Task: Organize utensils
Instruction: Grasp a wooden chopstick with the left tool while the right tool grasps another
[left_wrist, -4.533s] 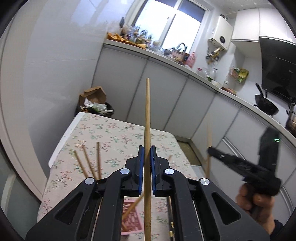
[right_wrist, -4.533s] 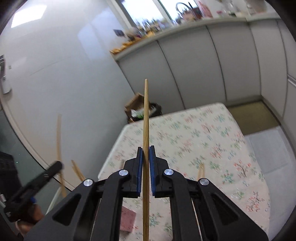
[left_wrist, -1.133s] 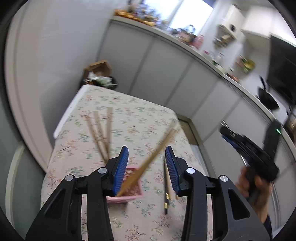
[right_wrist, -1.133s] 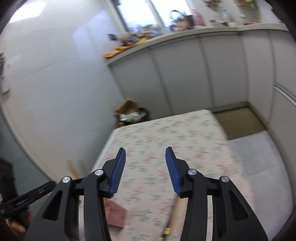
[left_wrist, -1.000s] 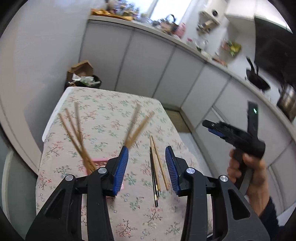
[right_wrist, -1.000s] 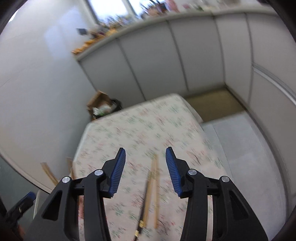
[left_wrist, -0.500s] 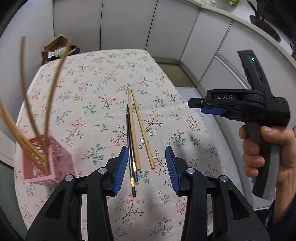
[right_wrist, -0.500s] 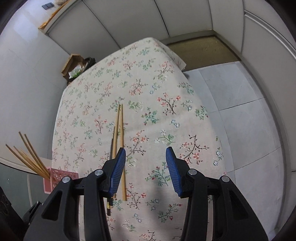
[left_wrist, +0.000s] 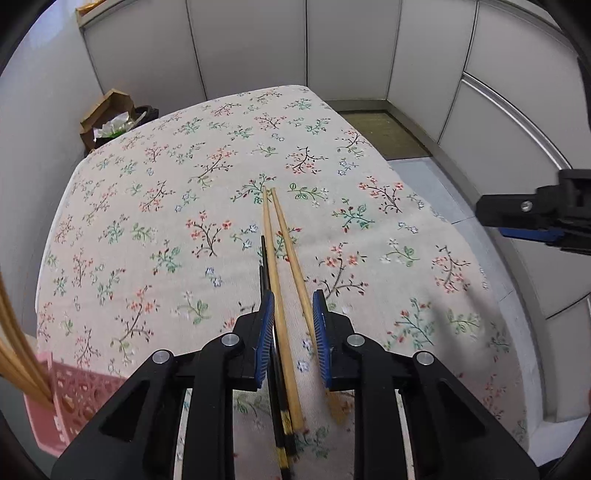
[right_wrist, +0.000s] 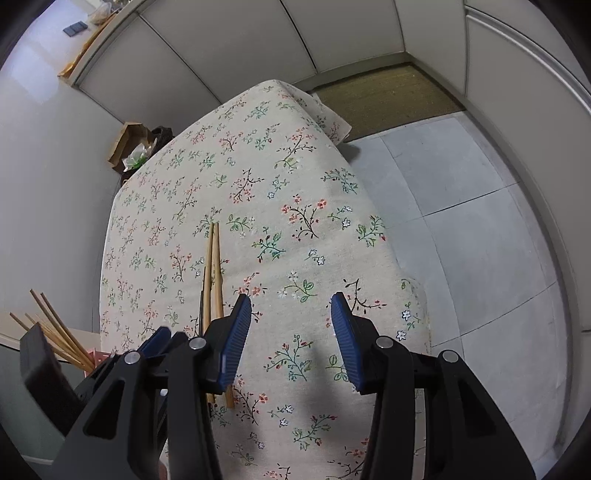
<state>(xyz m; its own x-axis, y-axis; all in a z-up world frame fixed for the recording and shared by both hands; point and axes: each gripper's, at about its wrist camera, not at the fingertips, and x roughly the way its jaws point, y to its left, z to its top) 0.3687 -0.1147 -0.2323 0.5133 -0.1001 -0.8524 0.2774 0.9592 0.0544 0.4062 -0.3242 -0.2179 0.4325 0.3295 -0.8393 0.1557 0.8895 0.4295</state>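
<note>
While the floral tablecloth (left_wrist: 155, 206) covers the whole table, the inspection runs from its left edge. At far left stands a pink perforated basket (left_wrist: 79, 391), holding a bundle of wooden chopsticks (left_wrist: 16, 362) that lean up and out to the left; the same bundle (right_wrist: 61, 334) shows at lower left in the right wrist view. Beyond the table's far left corner sits a dark bin with a cardboard box (left_wrist: 105, 114).

Near the table's middle lie loose chopsticks: a dark pair with gold-banded ends (left_wrist: 264, 266) and, just to its right, two light wooden chopsticks (left_wrist: 284, 240), their far tips almost touching and their near ends spread apart. The left gripper (left_wrist: 292, 328) hangs low over these, its blue pads parted and straddling the wooden ones; the pads are not closed on anything. Whether the tips touch the cloth cannot be told.

Further right, the right gripper (right_wrist: 291, 332) is held above bare cloth near the table's right edge, its jaws wide apart and empty. To its right lies grey tiled floor (right_wrist: 461, 206) and a brown mat (right_wrist: 384, 96).
</note>
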